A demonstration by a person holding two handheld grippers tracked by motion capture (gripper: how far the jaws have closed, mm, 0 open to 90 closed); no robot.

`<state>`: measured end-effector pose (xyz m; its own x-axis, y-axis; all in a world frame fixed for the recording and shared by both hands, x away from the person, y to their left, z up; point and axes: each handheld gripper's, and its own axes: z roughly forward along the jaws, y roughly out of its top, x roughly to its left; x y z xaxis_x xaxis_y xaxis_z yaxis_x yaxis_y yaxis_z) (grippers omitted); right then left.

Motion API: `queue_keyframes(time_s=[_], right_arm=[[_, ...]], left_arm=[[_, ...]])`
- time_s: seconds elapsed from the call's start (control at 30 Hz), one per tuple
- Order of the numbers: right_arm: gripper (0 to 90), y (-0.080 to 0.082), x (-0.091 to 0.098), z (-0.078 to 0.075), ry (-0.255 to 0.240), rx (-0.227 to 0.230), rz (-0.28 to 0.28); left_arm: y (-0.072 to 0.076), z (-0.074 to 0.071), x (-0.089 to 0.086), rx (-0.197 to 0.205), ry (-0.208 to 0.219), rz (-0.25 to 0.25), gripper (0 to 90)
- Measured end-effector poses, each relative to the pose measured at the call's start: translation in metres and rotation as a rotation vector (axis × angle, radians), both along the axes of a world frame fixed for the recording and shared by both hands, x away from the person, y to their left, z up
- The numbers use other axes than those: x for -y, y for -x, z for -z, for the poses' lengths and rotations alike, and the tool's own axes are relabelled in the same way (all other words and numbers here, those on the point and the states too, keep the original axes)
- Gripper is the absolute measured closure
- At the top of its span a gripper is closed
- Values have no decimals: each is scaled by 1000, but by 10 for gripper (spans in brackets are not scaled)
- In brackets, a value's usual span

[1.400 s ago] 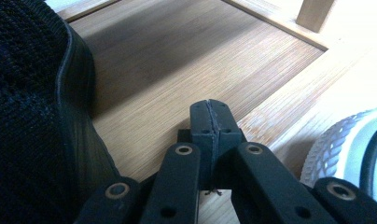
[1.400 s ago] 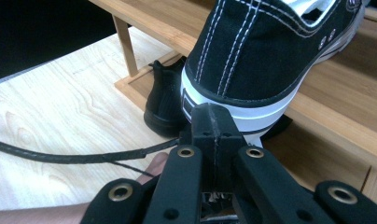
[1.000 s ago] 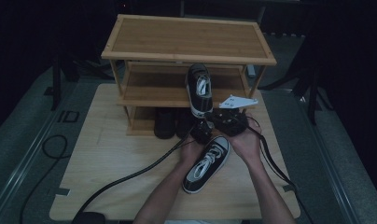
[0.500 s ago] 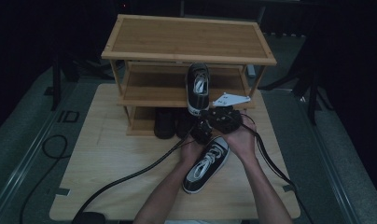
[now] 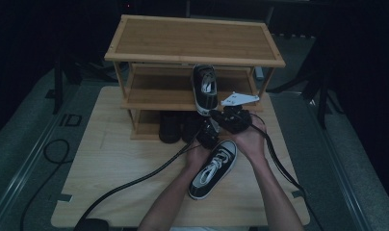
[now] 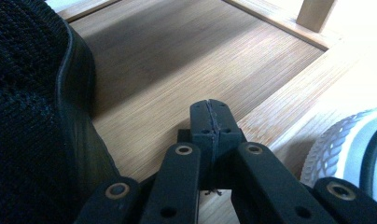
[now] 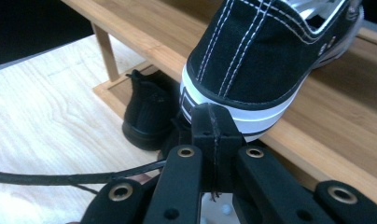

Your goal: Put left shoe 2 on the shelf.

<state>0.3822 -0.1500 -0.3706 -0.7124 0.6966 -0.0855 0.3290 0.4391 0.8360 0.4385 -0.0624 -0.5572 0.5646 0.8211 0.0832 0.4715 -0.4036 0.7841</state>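
A black sneaker with a white sole (image 5: 204, 88) lies on the middle shelf of the wooden shoe rack (image 5: 192, 36), heel toward me. My right gripper (image 5: 214, 114) is shut and empty. In the right gripper view its tips (image 7: 213, 122) sit right at the white heel of that sneaker (image 7: 266, 56). The matching sneaker (image 5: 213, 168) lies on the table between the person's hands. My left gripper (image 5: 203, 130) is shut on nothing, low at the bottom shelf. In the left gripper view its tips (image 6: 210, 119) hover over the shelf board, between a black knit shoe (image 6: 28, 116) and the sneaker's white toe (image 6: 345, 149).
Two black shoes (image 5: 171, 126) stand on the bottom shelf. The rack's top shelf is bare. Cables (image 5: 135, 180) trail from both grippers across the wooden table (image 5: 110, 159) toward its front edge. Dark floor surrounds the table.
My right gripper has edged a little left and toward the rack, closer to the shelved sneaker's heel. The left gripper and the sneaker on the table have stayed put.
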Motion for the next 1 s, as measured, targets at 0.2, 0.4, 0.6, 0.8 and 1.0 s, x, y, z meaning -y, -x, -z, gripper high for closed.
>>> queue_keyframes(time_s=[0.2,0.4,0.6,0.8,1.0], right_arm=[[900,-5,0,1,2,-3,2],[900,-11,-3,3,-6,5,17],[900,-17,-9,3,-2,5,22],[900,-23,-15,3,0,-1,30],[900,-26,-16,4,-17,-13,20]], left_arm=[[0,0,0,2,-6,5,900],[-1,0,0,6,4,6,900],[-1,0,0,4,-7,10,900],[-1,0,-1,4,-7,11,900],[-1,0,-1,8,-10,9,900]])
